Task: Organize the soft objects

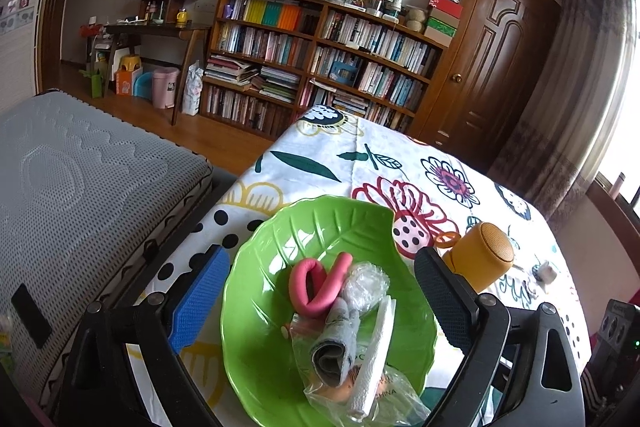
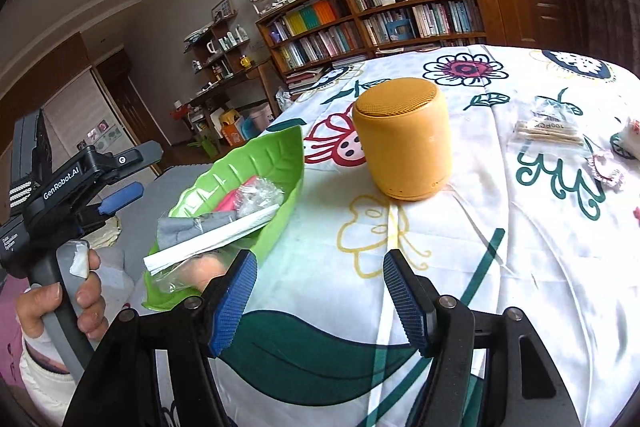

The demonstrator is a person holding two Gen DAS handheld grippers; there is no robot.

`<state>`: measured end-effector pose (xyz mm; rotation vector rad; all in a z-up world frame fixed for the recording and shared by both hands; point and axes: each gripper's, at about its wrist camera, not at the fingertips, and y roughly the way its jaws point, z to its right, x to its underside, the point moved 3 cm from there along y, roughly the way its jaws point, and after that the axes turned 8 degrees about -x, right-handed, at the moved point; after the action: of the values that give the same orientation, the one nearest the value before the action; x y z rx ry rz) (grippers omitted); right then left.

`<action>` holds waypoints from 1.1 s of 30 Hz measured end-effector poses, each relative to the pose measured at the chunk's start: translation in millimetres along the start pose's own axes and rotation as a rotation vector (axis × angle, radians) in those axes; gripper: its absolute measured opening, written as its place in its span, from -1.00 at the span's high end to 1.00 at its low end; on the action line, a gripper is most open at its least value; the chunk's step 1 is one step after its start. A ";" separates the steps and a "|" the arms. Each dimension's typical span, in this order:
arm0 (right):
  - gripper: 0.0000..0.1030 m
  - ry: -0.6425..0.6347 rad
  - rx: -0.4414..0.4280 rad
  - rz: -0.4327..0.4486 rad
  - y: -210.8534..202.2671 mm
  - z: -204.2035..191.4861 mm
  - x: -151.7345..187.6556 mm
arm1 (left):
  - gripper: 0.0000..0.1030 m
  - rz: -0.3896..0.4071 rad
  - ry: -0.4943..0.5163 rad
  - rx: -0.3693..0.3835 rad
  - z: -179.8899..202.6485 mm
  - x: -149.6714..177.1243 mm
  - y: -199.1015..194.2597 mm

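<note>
A green leaf-shaped plate [image 1: 280,227] [image 2: 256,155] sits at the table's left edge. It holds a pink foam loop [image 1: 316,283], a plastic-wrapped ball [image 1: 366,285], a rolled grey cloth [image 1: 336,347] [image 2: 176,231], a white strip [image 1: 376,355] [image 2: 208,239] and a clear bag. My left gripper [image 1: 320,303] [image 2: 132,175] hovers open over the plate, with nothing between its fingers. My right gripper [image 2: 320,303] stands open above the floral tablecloth, just right of the plate. A bag of cotton swabs [image 2: 556,131] and a pink lace scrunchie [image 2: 608,171] lie on the table's right side.
A yellow cylindrical speaker [image 2: 402,139] [image 1: 480,259] stands upright right of the plate. An orange hair ring [image 1: 448,239] lies behind it. A person's hand [image 2: 60,303] holds the left gripper's handle. A grey mattress [image 1: 80,187] lies left of the table; bookshelves line the far wall.
</note>
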<state>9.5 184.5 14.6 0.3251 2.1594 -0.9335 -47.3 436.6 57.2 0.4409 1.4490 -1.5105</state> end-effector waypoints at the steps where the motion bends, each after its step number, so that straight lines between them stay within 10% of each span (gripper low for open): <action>1: -0.36 0.012 0.011 0.004 -3.6 4.8 1.3 | -0.83 -0.002 -0.004 0.002 0.1 -0.4 0.4; 33: -0.43 0.185 0.431 0.141 -108.3 139.3 -13.3 | -0.83 -0.001 0.113 0.127 96.8 -7.1 -2.7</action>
<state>41.0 10.4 17.3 0.7897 2.0487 -1.3270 -12.6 350.8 86.6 0.6114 1.4448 -1.6063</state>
